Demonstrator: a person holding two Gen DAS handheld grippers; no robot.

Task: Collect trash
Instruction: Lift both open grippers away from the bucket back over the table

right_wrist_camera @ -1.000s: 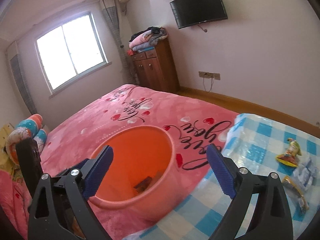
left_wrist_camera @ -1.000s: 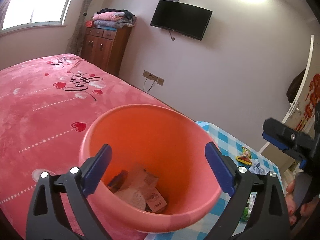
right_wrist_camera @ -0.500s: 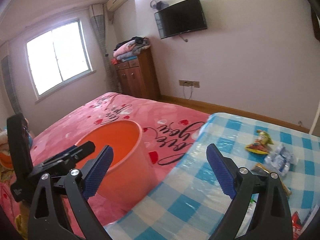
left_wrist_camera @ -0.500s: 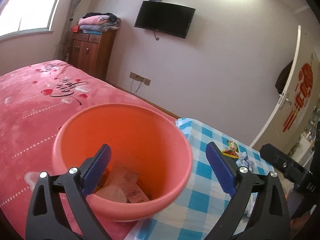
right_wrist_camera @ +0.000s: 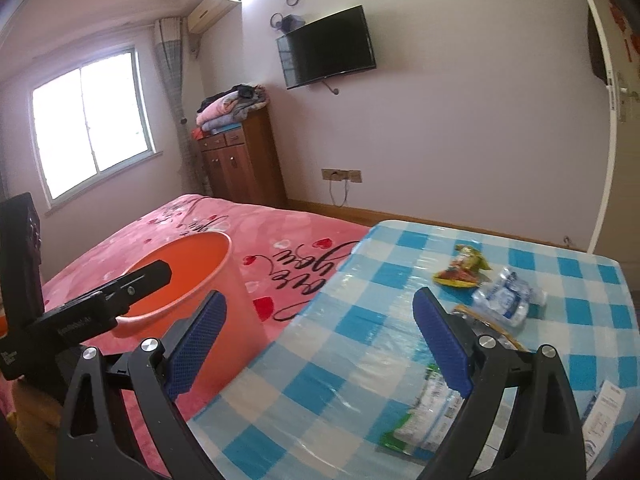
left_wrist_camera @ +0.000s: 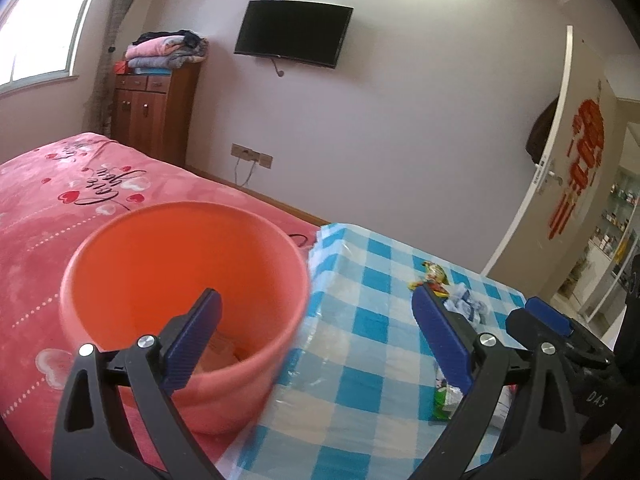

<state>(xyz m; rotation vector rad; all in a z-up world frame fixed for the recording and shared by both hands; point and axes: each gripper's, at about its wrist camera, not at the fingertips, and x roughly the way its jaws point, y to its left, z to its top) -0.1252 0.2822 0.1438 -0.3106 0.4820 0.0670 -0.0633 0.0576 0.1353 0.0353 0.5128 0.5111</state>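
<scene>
An orange bucket (left_wrist_camera: 180, 264) stands on the pink bed, touching the edge of the blue-checked table (left_wrist_camera: 360, 320); paper scraps (left_wrist_camera: 224, 354) lie at its bottom. My left gripper (left_wrist_camera: 318, 340) is open, just before the bucket's near rim, holding nothing. My right gripper (right_wrist_camera: 318, 334) is open above the table's near left part. On the table lie a yellow-red snack wrapper (right_wrist_camera: 460, 270), a white-blue plastic packet (right_wrist_camera: 506, 296), a green-white wrapper (right_wrist_camera: 424, 412) and a paper slip (right_wrist_camera: 604, 404). The bucket (right_wrist_camera: 188, 268) and left gripper (right_wrist_camera: 120, 292) show at the right wrist view's left.
The bed (left_wrist_camera: 60, 200) fills the left. A wooden cabinet (right_wrist_camera: 240, 160) with folded clothes stands at the far wall under a wall-mounted TV (right_wrist_camera: 326, 46). An open white door (left_wrist_camera: 560, 160) is at the right. Bare checked cloth lies between the bucket and the wrappers.
Both views have swung right, from the bucket toward the table. The bucket now sits further left and further off in both views, and the wrappers are nearer the right gripper.
</scene>
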